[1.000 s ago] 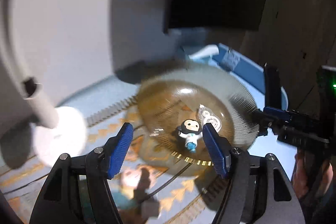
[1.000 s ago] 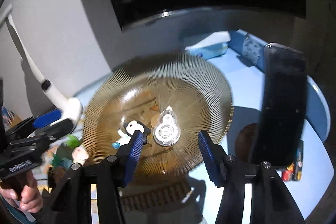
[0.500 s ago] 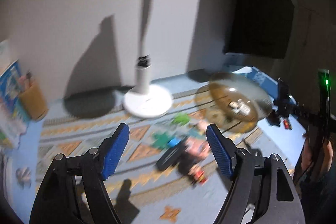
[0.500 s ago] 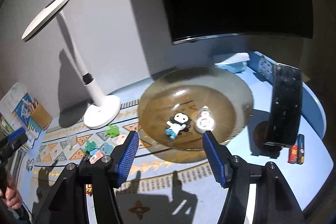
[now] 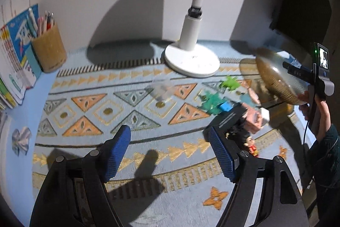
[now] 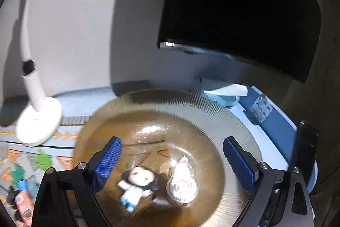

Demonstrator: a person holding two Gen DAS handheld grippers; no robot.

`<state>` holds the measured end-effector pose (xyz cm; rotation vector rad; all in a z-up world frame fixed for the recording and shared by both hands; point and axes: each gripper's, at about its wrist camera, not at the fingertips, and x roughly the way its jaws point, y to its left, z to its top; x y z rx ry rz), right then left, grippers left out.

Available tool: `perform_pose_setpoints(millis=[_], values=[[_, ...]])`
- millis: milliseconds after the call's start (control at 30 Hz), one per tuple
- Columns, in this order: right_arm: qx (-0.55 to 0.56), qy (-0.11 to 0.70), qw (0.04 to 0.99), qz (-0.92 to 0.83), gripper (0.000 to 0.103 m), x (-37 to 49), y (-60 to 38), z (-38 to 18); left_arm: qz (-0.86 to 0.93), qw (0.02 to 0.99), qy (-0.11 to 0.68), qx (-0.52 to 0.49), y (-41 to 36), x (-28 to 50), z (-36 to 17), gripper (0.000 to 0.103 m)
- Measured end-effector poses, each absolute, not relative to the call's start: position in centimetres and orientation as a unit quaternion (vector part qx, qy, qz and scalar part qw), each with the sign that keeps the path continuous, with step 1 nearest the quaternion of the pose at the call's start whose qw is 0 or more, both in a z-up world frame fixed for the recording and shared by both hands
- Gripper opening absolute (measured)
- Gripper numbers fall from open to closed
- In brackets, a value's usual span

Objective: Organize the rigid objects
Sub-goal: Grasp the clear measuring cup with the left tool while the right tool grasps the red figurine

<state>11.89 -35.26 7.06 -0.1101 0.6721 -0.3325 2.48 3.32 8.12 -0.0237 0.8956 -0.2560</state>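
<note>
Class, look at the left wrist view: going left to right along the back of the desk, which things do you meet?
Books → pencil cup → lamp base → glass plate → right gripper.

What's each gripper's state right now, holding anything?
Left gripper: open, empty, above the patterned mat.
Right gripper: jaws just opened wide, empty, over the ribbed amber glass plate.

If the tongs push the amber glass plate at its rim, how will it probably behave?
The plate looks like ribbed glass, so probably stiff, fragile and rather slippery for the pads. Its shallow bowl shape might tilt under a rim push, and the small figure lying loose inside would likely slide.
</note>
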Motion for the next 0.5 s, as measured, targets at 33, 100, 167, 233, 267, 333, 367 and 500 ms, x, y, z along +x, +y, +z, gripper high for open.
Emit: perform_pose_setpoints(millis=[33, 100, 167, 233, 267, 333, 367, 500], values=[[-0.072, 0.332, 0.924, -0.177, 0.096, 12.3, -35.3, 6.6, -0.123, 0.892, 0.435, -0.012, 3.2, 2.7, 7.8, 0.075], [-0.085, 0.337, 0.919, -0.188, 0.096, 12.4, -35.3, 6.3, -0.124, 0.888, 0.442, -0.014, 3.0, 3.0, 7.2, 0.075], [-0.094, 0.334, 0.918, -0.193, 0.096, 11.9, -35.1, 6.3, -0.128, 0.886, 0.445, -0.015, 2.6, 3.1, 6.9, 0.075], [-0.106, 0.337, 0.914, -0.198, 0.096, 11.1, -35.0, 6.2, -0.133, 0.884, 0.447, -0.012, 2.2, 3.1, 6.8, 0.075], [-0.11, 0.342, 0.912, -0.197, 0.096, 10.5, -35.1, 6.1, -0.137, 0.883, 0.448, -0.01, 2.0, 2.9, 6.7, 0.075], [-0.112, 0.347, 0.91, -0.195, 0.096, 9.5, -35.2, 6.0, -0.141, 0.882, 0.45, -0.009, 1.9, 3.0, 6.5, 0.075], [-0.115, 0.349, 0.91, -0.194, 0.096, 8.9, -35.4, 5.9, -0.145, 0.88, 0.453, -0.007, 1.8, 3.0, 6.3, 0.075], [-0.119, 0.354, 0.911, -0.174, 0.096, 8.8, -35.6, 6.2, -0.16, 0.871, 0.464, 0.009, 1.4, 3.5, 5.4, 0.075]])
